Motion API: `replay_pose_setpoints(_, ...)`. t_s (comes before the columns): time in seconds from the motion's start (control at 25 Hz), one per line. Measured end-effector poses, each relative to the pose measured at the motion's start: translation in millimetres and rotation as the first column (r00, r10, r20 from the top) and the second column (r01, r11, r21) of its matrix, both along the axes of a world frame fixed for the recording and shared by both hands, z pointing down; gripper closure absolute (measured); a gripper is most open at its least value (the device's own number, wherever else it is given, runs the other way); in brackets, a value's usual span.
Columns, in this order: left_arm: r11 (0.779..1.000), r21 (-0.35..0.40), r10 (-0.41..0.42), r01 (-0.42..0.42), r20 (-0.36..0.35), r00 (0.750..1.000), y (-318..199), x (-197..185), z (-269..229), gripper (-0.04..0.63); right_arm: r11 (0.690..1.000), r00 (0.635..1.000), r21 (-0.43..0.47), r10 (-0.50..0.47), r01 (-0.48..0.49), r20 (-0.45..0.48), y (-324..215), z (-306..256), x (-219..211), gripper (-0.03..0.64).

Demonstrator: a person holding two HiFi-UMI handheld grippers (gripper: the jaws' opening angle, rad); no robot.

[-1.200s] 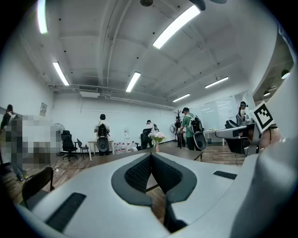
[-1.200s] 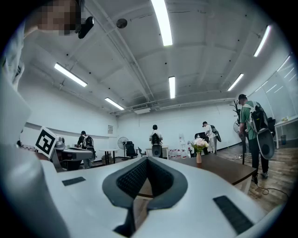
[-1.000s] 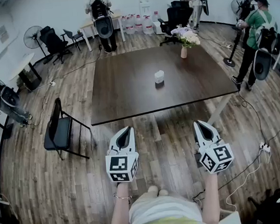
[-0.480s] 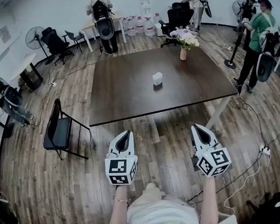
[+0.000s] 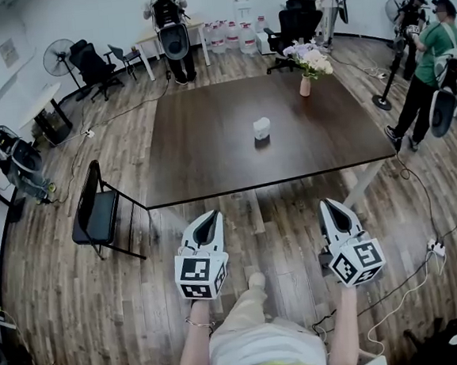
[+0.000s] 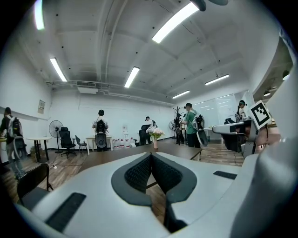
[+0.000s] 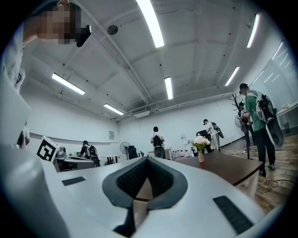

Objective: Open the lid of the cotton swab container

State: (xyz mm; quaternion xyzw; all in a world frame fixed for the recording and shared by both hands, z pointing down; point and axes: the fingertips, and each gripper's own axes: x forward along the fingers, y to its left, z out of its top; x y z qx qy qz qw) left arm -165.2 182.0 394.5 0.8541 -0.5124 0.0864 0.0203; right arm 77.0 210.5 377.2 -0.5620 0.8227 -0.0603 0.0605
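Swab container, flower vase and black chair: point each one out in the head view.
swab container (image 5: 262,125), head view, white upper part.
flower vase (image 5: 305,86), head view, vase body.
black chair (image 5: 96,217), head view, seat.

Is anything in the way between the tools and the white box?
No, nothing visible. Only floor and bare table lie between the left tool, right tool and the cotton swab container; the flower vase stands farther back.

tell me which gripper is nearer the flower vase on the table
Right. The right gripper is short of the table, on the flower vase side; the left gripper is farther left.
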Motion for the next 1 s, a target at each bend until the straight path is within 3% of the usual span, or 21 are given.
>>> replay_pose_setpoints(0.68, 0.998, -0.017, 0.052, -0.052, -0.034, 0.998, -160, 19, 11, 0.572, 0.994, 0.994, -0.021, 0.106, -0.106, 0.004, -146, 10, 26, 0.595)
replay_pose_setpoints(1.0, 0.995, -0.032, 0.098, -0.099, -0.037, 0.995, -209, 29, 17, 0.572, 0.99, 0.99, -0.034, 0.139, -0.139, -0.003, -188, 14, 25, 0.595)
